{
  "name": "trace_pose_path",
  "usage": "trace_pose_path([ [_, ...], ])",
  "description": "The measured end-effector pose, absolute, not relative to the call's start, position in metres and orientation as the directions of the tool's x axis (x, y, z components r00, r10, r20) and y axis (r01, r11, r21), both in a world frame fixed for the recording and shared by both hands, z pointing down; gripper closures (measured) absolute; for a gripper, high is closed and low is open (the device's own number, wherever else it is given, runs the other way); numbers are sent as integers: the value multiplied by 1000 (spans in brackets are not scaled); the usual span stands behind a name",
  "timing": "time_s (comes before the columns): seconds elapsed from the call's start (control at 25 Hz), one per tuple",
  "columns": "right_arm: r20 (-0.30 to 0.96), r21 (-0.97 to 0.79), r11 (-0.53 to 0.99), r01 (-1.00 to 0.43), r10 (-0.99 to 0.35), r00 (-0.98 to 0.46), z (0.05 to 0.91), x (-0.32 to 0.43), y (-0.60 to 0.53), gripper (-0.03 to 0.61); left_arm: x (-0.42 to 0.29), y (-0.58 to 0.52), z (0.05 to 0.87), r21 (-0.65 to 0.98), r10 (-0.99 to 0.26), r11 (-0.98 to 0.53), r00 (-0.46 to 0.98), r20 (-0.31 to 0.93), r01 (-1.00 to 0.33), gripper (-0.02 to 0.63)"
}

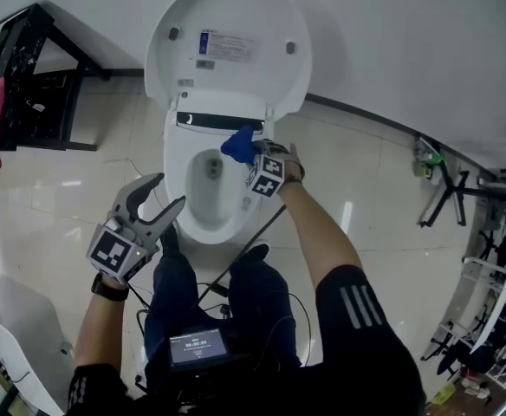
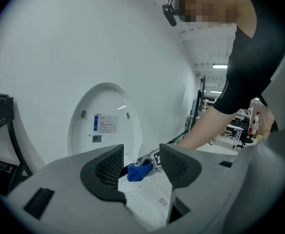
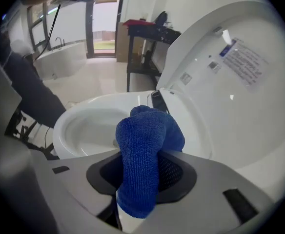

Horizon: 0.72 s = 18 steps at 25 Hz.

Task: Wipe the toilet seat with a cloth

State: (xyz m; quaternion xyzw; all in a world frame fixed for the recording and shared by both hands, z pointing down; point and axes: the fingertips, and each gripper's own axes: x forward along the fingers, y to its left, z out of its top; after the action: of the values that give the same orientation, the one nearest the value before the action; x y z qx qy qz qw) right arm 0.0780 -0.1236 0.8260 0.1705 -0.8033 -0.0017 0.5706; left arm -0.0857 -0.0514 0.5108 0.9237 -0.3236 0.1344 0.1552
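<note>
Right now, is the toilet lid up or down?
Up. The lid is raised, its inner face and label showing, with the bowl exposed below.

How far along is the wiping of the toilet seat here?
Done: white lid raised, blue terry cloth clamped in right gripper. In hand: cloth sits at the white seat's rear right, by the hinge. Remaining, apparently: the seat's sides and front; left gripper hovers open, empty.

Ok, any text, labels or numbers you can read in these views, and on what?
Nothing is legible enough to quote.
Sticker inside the raised toilet lid: blue header, lines of print, too small to read.
Screen at the person's chest: light digits, too blurred to read.
Marker cubes: black-and-white square patterns, no words.
</note>
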Motion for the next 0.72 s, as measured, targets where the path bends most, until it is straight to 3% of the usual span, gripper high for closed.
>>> trace_pose_path([
  [0.36, 970, 205, 975, -82, -213, -119, 933, 82, -134, 408, -78, -57, 562, 199, -567, -732, 745, 352, -652, 380],
  [0.52, 975, 196, 981, 3, -195, -108, 954, 80, -119, 408, -80, -56, 573, 203, -571, -721, 735, 366, -662, 380],
  [0.72, 988, 121, 992, -26, -123, -96, 957, 88, -95, 410, -72, -56, 573, 210, -573, -721, 739, 355, -660, 380],
])
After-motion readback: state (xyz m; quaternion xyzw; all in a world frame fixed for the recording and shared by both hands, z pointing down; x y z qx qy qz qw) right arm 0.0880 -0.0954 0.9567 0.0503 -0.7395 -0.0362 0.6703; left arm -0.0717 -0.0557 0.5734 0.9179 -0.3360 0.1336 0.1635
